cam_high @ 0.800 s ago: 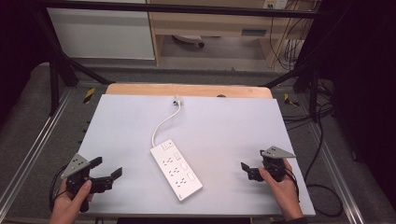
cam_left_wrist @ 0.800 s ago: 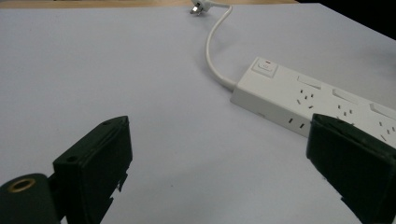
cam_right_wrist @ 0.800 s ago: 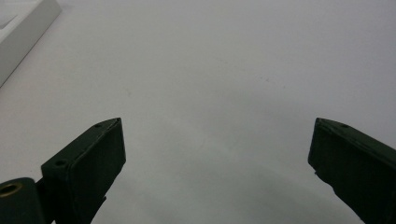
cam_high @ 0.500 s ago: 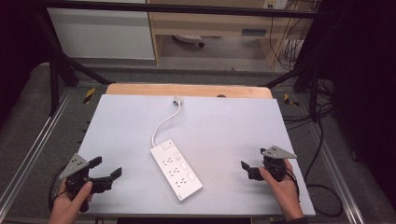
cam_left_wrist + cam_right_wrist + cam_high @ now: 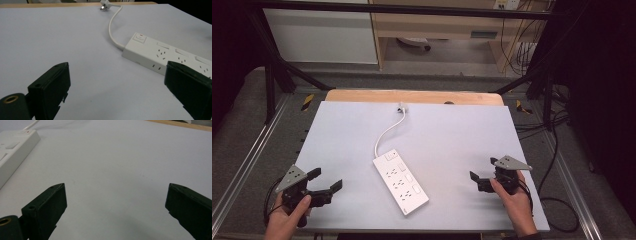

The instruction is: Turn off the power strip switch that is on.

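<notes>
a white power strip point(image 5: 401, 186) lay on the pale counter point(image 5: 452, 135), slanted, about in the middle between the two grippers. its white cord point(image 5: 388, 132) curved away to a plug point(image 5: 401, 107) near the far edge, where a strip of wood point(image 5: 412, 96) showed.

the left gripper point(image 5: 325, 180) sat near the front left corner of the counter, held by the person's left hand point(image 5: 287, 217). its fingers point(image 5: 335, 185) were released, spread wide apart with nothing between them. the power strip was ahead of those fingers and off to the side, near but not touching. in the left gripper view the left gripper point(image 5: 117, 92) pointed at bare counter point(image 5: 62, 37), and the power strip point(image 5: 170, 55) lay just past the finger on that view's right, with its switch point(image 5: 139, 38), cord point(image 5: 112, 27) and plug point(image 5: 103, 4) farther off.

the right gripper point(image 5: 479, 181) sat near the front right of the counter, held by the right hand point(image 5: 514, 205), with a grey plate point(image 5: 511, 163) on top. its fingers point(image 5: 474, 176) pointed toward the power strip but were well apart from it. in the right gripper view the right gripper point(image 5: 116, 207) had its fingers point(image 5: 47, 207) released and spread wide over bare counter point(image 5: 120, 157). the end of the power strip point(image 5: 15, 147) lay beyond the finger on that view's left.
</notes>
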Demonstrator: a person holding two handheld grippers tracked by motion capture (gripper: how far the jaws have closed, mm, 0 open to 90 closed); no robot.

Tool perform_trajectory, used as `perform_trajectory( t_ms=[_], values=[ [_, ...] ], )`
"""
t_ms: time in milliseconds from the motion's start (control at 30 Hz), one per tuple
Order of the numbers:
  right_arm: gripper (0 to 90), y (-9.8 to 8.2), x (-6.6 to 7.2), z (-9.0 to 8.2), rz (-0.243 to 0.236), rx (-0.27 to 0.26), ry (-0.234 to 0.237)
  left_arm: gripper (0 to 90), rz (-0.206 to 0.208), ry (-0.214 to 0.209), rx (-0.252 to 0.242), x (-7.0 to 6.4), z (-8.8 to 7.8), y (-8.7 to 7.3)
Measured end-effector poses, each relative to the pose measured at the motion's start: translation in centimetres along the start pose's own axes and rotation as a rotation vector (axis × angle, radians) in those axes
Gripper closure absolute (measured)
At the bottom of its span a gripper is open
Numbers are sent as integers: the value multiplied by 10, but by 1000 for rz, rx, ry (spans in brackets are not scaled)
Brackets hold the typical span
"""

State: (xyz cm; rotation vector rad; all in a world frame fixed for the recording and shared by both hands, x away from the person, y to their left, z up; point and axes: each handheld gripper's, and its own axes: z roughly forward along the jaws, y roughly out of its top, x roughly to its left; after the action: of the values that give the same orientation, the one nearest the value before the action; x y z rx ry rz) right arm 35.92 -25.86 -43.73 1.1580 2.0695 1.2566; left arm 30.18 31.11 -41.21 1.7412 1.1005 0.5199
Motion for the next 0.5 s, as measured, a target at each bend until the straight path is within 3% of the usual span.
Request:
perform_trajectory(
  t_ms=[500],
  values=[
    [33,15,12,-12,24,-71,10,66,1,4,7,0,1,-1]
  ],
)
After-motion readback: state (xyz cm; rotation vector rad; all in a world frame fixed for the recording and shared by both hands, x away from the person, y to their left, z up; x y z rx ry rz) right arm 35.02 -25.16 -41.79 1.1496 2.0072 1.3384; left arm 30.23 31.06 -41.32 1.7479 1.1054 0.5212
